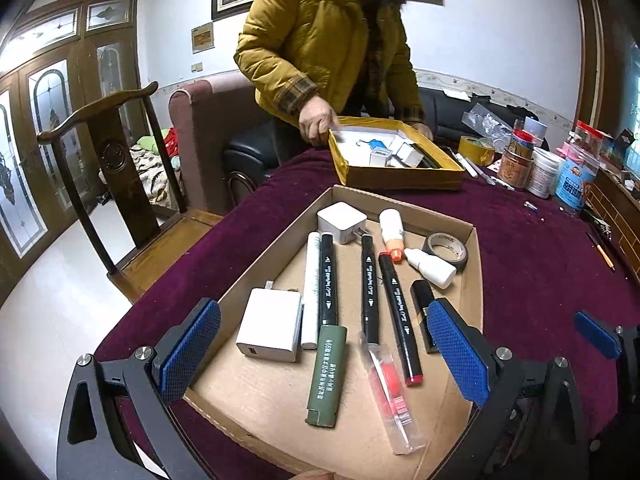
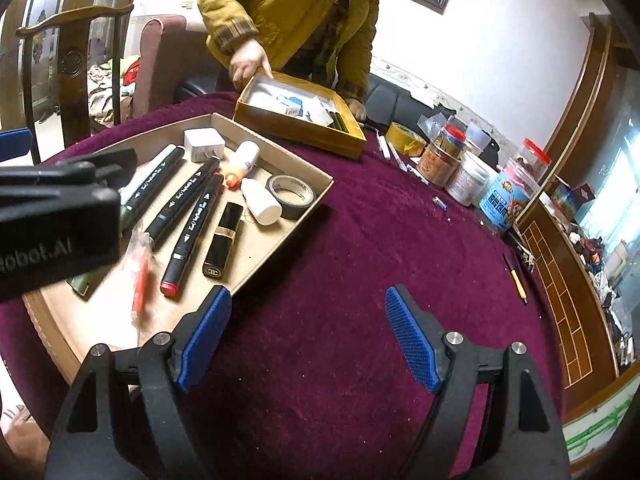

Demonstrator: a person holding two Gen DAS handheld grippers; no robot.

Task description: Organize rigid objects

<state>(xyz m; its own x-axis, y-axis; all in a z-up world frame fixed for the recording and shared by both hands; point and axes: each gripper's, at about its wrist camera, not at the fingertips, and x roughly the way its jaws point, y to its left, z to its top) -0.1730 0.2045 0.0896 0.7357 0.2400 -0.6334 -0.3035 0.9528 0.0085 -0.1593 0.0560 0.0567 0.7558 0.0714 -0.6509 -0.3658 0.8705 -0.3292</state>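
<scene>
A flat cardboard tray [image 1: 472,272] [image 2: 320,178] lies on the purple cloth. In it lie a white charger [image 1: 270,330], a second white plug [image 1: 342,222], black markers [image 1: 328,280] [image 2: 192,232], a green lighter [image 1: 328,376], a clear-cased red pen [image 1: 394,392], a black lipstick [image 2: 224,240], white bottles [image 1: 430,268] and a tape roll [image 1: 448,250]. My left gripper [image 1: 320,350] is open, hovering over the tray's near end, empty. My right gripper [image 2: 308,340] is open and empty over bare cloth, right of the tray.
A person in a yellow jacket [image 1: 316,36] holds a yellow box [image 1: 400,178] [image 2: 300,128] of small items at the far edge. Jars, cans and yellow tape [image 2: 472,168] stand at the right. A pencil [image 2: 516,278] lies near the table's edge. A wooden chair [image 1: 104,152] stands left.
</scene>
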